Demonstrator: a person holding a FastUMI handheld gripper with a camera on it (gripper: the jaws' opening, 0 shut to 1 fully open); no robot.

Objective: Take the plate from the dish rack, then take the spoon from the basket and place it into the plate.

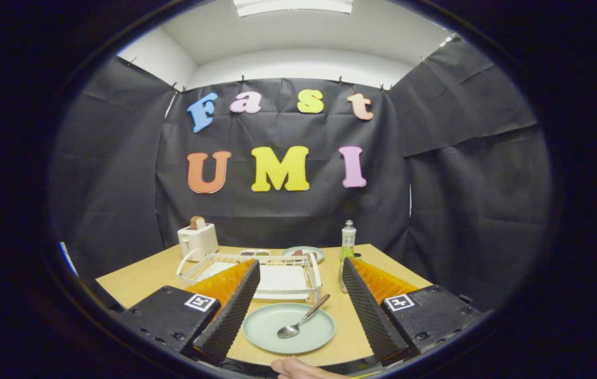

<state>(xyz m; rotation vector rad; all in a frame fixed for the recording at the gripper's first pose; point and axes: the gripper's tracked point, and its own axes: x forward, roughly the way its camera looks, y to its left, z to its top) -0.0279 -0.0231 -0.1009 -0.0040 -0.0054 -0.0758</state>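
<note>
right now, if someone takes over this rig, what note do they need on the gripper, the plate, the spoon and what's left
Gripper: open, fingers spread wide and holding nothing; the plate lies on the table between them.
Plate: pale green, flat on the wooden table, just in front of the white dish rack, out of it.
Spoon: bowl resting in the plate, handle leaning over the rim toward the rack.
Done: plate taken out, spoon placed in it.
Left: by these pictures nothing of the task; just draw the gripper back without knocking the plate. A hand shows below the plate.
</note>
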